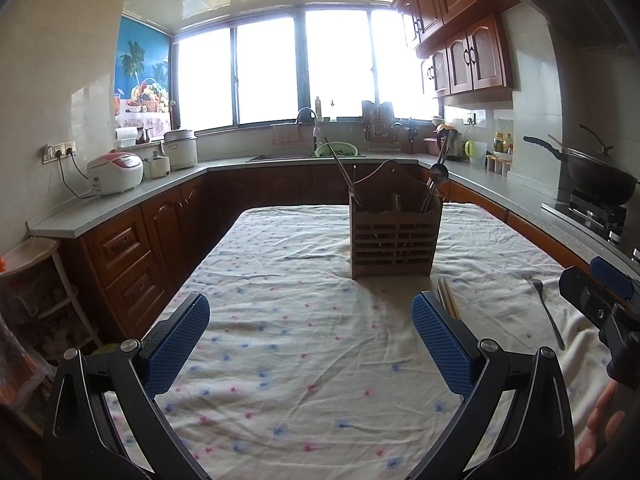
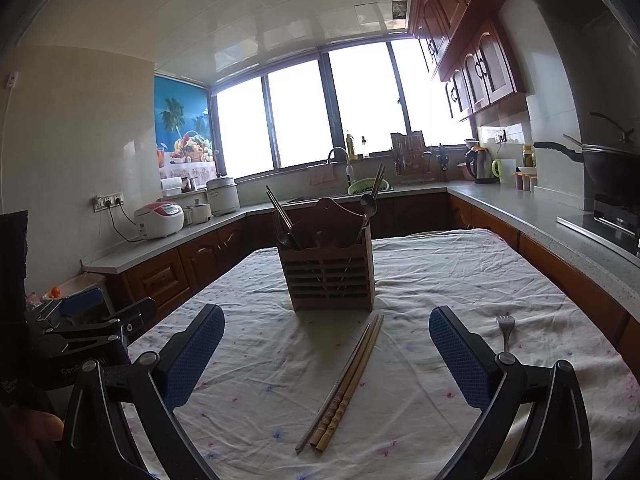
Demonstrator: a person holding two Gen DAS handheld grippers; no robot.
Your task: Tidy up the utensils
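Hand-held gripper [image 2: 326, 352] gapes; chopsticks [image 2: 344, 384] point toward holder [image 2: 328, 276].

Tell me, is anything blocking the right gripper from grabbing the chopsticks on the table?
Nothing visible is. The right gripper is open, and the chopsticks lie on bare tablecloth right ahead between its fingers. The wooden holder stands behind them, and the fork lies off to the side.

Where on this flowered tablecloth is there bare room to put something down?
Free: the flowered tablecloth left of the slatted wooden utensil holder. Crowded: in front of the holder lie bamboo chopsticks, and a metal fork further right.
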